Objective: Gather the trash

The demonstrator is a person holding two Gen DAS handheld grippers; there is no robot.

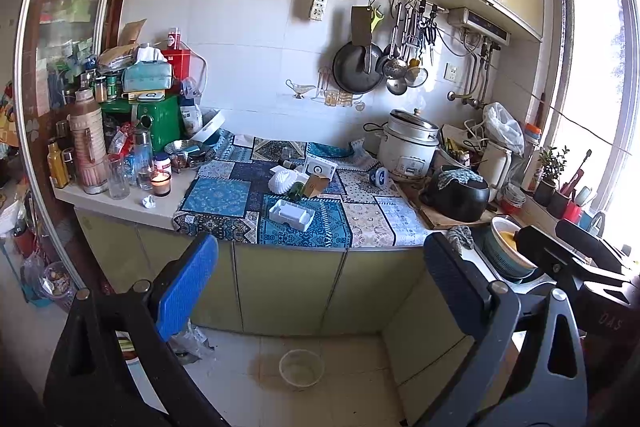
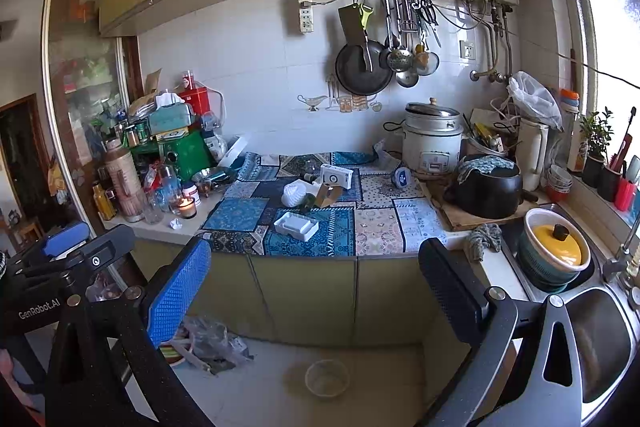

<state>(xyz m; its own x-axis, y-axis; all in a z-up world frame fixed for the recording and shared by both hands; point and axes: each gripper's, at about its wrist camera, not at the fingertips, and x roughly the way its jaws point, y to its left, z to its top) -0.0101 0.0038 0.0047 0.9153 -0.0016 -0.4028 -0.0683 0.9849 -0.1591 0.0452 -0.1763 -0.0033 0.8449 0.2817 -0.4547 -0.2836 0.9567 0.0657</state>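
Observation:
Trash lies on the patchwork cloth [image 1: 224, 195] on the counter: a white plastic tray [image 1: 291, 214], a white foam net [image 1: 282, 182], a brown carton [image 1: 316, 184], a white box [image 1: 319, 167], a small tin [image 1: 378, 177]. A crumpled paper ball [image 1: 148, 201] lies by the candle. The same items show in the right wrist view: the tray [image 2: 296, 225], the foam net [image 2: 295, 194], the carton [image 2: 328, 195], the paper ball [image 2: 176, 223]. My left gripper [image 1: 320, 287] and right gripper [image 2: 316, 291] are both open and empty, held back from the counter above the floor.
A lit candle [image 1: 161, 182] and glass jars [image 1: 118, 175] crowd the counter's left. A rice cooker [image 1: 408, 145] and black pot [image 1: 456, 193] stand at the right, the sink [image 2: 592, 327] beyond. A clear bowl [image 1: 301, 367] and plastic bags [image 2: 208, 343] lie on the floor.

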